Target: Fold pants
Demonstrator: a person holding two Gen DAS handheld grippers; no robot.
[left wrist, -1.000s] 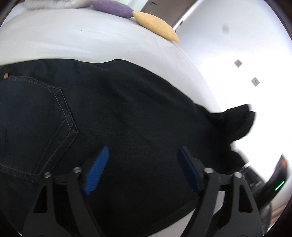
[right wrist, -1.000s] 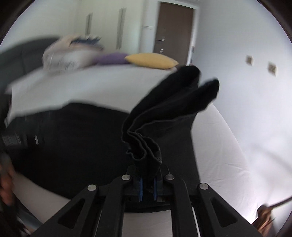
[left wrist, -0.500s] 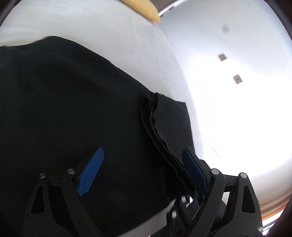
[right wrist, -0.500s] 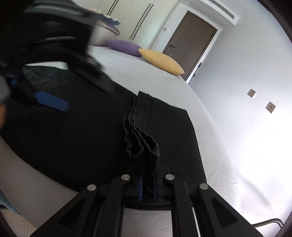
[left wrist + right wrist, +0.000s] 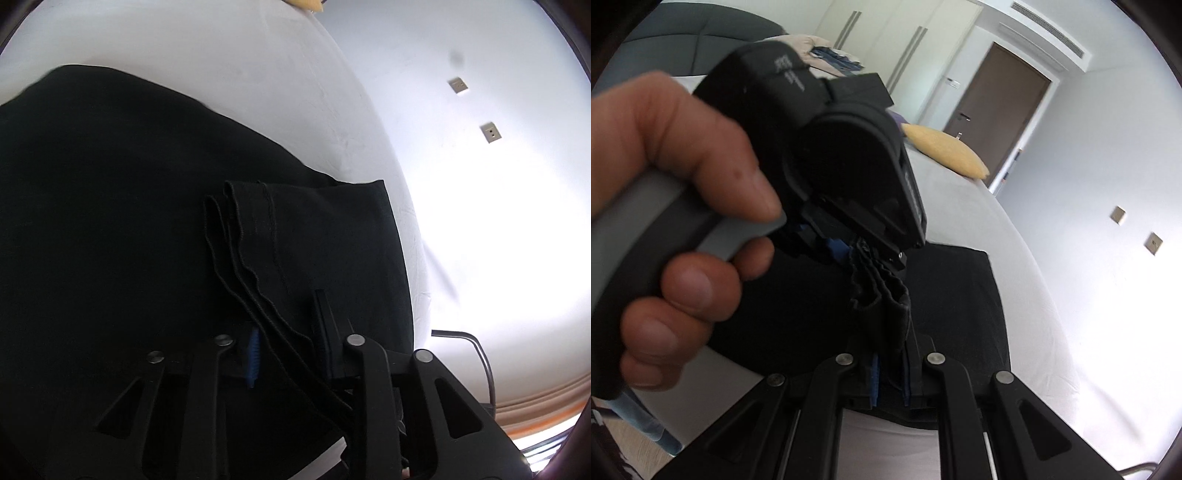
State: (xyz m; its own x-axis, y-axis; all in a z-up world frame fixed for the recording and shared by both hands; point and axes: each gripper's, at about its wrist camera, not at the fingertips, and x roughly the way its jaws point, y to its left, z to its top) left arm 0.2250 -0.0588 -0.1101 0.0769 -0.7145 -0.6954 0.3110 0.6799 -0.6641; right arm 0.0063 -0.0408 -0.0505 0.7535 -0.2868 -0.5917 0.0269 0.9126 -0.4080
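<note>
Pants (image 5: pixel 110 221), dark denim with stitched hems, lie across the near side of a white-sheeted bed (image 5: pixel 221 74), the leg ends doubled back over the rest. The left gripper (image 5: pixel 290 347) has just been closing, and the stacked hem edges (image 5: pixel 236 236) now sit pinched between its blue pads. The right gripper (image 5: pixel 892 376) is clamped on the same bunch of hem layers a little farther along, so the two grips stand close together.

Denim like this looks fairly heavy, limp and not slippery; I judge the several layers will sag and may fan apart unless all edges stay in the pinch. The sensible hold is right at the hems, near the two outer corners, so the folded part carries over flat.

The person's hand (image 5: pixel 683 229) around the left gripper's handle fills much of the right wrist view and hides the far part of the cloth. A yellow pillow (image 5: pixel 945 153) lies toward the far edge of the bed, well apart from the pants, with a heap of bedding beyond it. A brown door (image 5: pixel 1001 107) and wall sockets (image 5: pixel 491 133) stand farther off; nothing blocks the fold.
</note>
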